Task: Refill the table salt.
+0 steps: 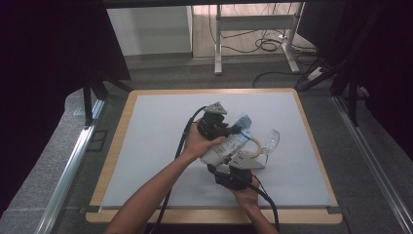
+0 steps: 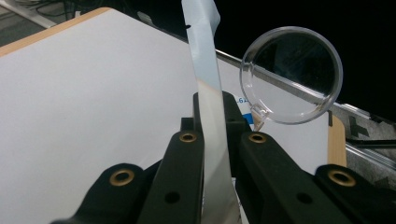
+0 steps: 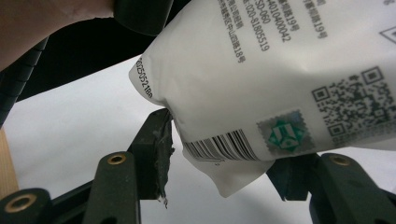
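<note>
The white pouch hangs above the desk. The left claw is clenched on the pouch's flat top strip, while the right claw grasps its body below. Keep both grips firm — pull the strip slowly away from the pouch, so it tears straight.

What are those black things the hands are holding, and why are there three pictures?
Those are grippers: hand-held tongs with two black jaws. A person holds one in each hand. One picture looks down from above the table. The other two come from little cameras riding on each gripper. The left gripper is shut on the flat top edge of a white pouch. The right gripper has the pouch's bottom, the part with the barcode, between its jaws. Together they hold the pouch up over the table. A clear round plastic lid hangs near the pouch's top.
</note>
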